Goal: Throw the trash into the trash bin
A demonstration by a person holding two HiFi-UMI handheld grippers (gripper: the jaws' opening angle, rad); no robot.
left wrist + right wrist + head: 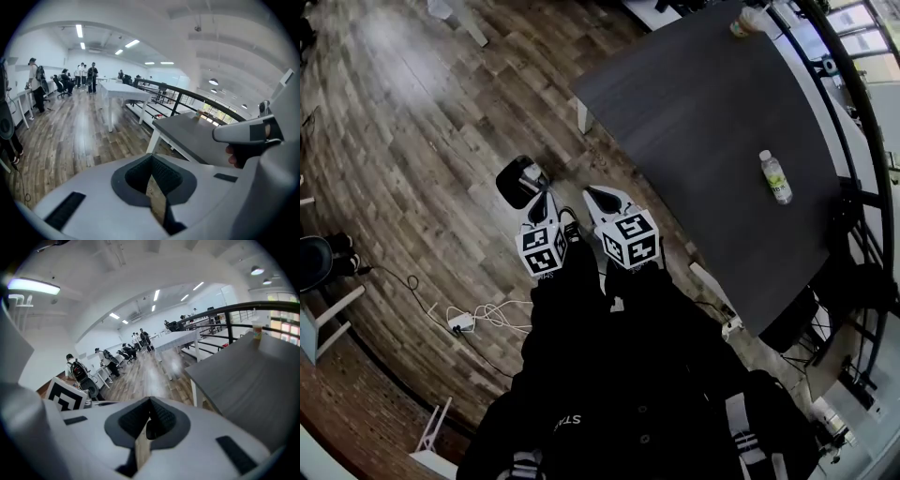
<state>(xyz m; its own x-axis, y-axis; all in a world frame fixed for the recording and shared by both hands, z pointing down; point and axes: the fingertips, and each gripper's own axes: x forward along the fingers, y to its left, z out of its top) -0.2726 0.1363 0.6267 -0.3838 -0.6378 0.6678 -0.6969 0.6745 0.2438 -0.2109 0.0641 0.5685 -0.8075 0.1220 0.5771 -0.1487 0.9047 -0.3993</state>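
**Left claw (544, 197), right claw (592, 194): both closed, empty**

Both are held over the floor, just beside the trash bin (517, 181). The plastic bottle (775, 176) sits on the counter (694, 112), well apart from them. Judged light, thin-walled, slippery and easily dented. Take it mid-body with a gentle squeeze.

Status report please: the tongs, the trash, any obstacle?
Left tongs shut, empty. Right tongs shut, empty. Bottle lies on table; trash bin on floor, beside left tongs in head view. No obstacle seen between.
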